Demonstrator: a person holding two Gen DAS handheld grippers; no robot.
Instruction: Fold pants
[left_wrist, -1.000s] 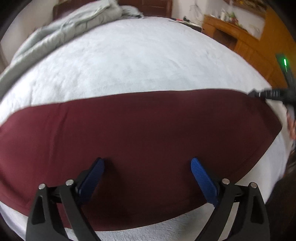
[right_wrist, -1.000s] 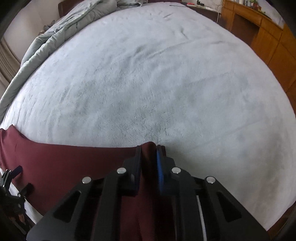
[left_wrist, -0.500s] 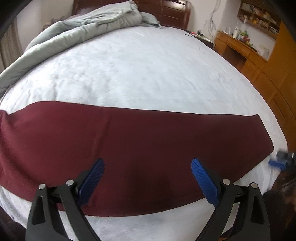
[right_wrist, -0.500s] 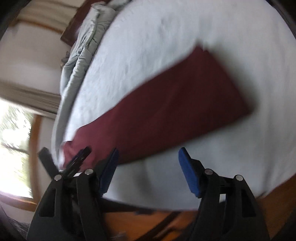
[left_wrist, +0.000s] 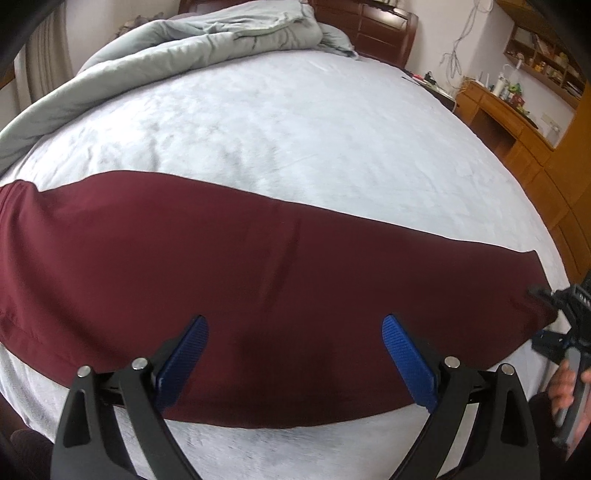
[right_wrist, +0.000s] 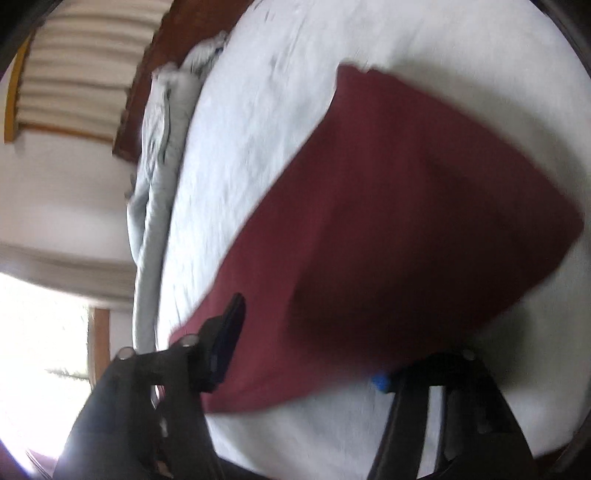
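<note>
The dark red pants lie flat in a long band across the white bed. They also fill the right wrist view, which is blurred. My left gripper is open and empty, hovering over the near middle of the pants. My right gripper is open at the pants' right end, its jaws wide on either side of the cloth edge. It also shows at the right edge of the left wrist view, held by a hand.
A grey duvet is bunched along the far left of the bed by the wooden headboard. A wooden desk and cabinets stand to the right. A window and curtain show in the right wrist view.
My right gripper let go of the pants' end, opened, swung away and turned toward the pants. My left gripper lifted and pulled back a little, still open.
</note>
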